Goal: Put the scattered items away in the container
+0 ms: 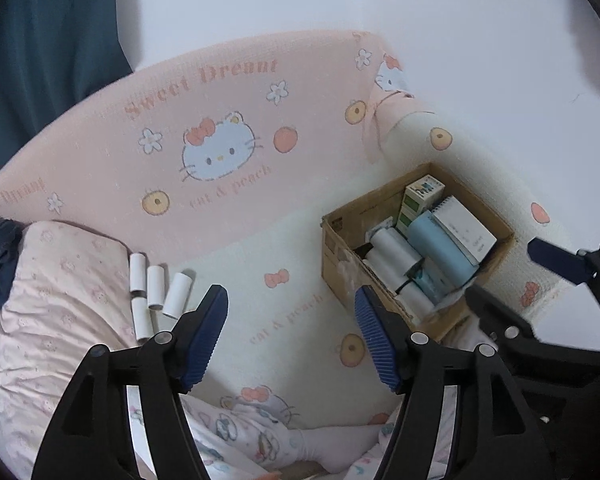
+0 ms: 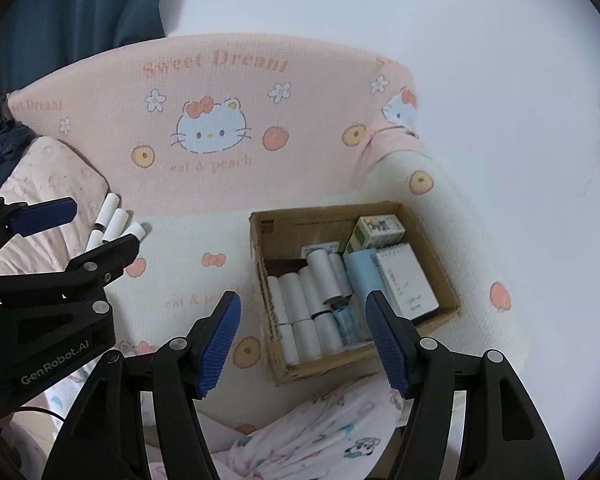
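A cardboard box (image 1: 336, 256) (image 2: 324, 220) sits on the cream bed sheet, holding several white rolls (image 2: 312, 280), a pale blue pack (image 1: 440, 248), a spiral notepad (image 2: 408, 280) and a green-and-white carton (image 1: 416, 200). More white rolls (image 1: 156, 286) (image 2: 114, 220) lie loose beside the pillow at the left. My left gripper (image 1: 291, 300) hangs open and empty over the sheet between the loose rolls and the box. My right gripper (image 2: 303, 304) is open and empty above the box's near edge. Each gripper shows in the other's view, the right gripper (image 1: 512, 276) and the left gripper (image 2: 105, 222).
A pink cat-print padded rail (image 1: 220, 128) runs behind the sheet, with a white wall beyond and a teal curtain (image 1: 48, 40) at the left. A pink pillow (image 1: 60, 300) lies at the left. A person's legs in patterned pyjamas (image 2: 320, 432) rest at the bottom.
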The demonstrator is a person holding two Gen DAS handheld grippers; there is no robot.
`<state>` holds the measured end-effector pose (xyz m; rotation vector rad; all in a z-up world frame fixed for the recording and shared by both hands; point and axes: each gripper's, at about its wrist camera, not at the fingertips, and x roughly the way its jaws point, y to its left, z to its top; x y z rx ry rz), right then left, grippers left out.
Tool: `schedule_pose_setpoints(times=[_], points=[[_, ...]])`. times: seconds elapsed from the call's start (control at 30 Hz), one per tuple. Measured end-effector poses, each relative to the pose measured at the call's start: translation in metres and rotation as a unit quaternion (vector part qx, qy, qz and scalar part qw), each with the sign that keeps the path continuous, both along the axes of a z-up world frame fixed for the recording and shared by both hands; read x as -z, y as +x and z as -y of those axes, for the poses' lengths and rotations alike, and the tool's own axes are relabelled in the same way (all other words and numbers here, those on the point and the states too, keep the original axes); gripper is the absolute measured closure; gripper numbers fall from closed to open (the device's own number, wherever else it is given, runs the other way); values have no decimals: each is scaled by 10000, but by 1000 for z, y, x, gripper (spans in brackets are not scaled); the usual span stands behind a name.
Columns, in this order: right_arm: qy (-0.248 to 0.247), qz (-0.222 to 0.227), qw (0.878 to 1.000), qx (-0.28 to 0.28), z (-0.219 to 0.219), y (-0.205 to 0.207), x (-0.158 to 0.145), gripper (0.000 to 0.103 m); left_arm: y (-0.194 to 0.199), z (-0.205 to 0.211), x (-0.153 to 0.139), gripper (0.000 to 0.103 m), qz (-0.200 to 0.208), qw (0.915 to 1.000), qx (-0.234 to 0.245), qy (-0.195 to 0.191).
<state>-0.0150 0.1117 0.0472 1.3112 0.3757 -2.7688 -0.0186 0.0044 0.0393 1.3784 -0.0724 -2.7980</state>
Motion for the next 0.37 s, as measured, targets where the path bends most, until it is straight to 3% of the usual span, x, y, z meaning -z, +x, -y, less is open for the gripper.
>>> schedule_pose_setpoints(times=[0.37], points=[[13,238,9997,-95,6,2,14,40,5,-6,10,33,127,9999,9,-46]])
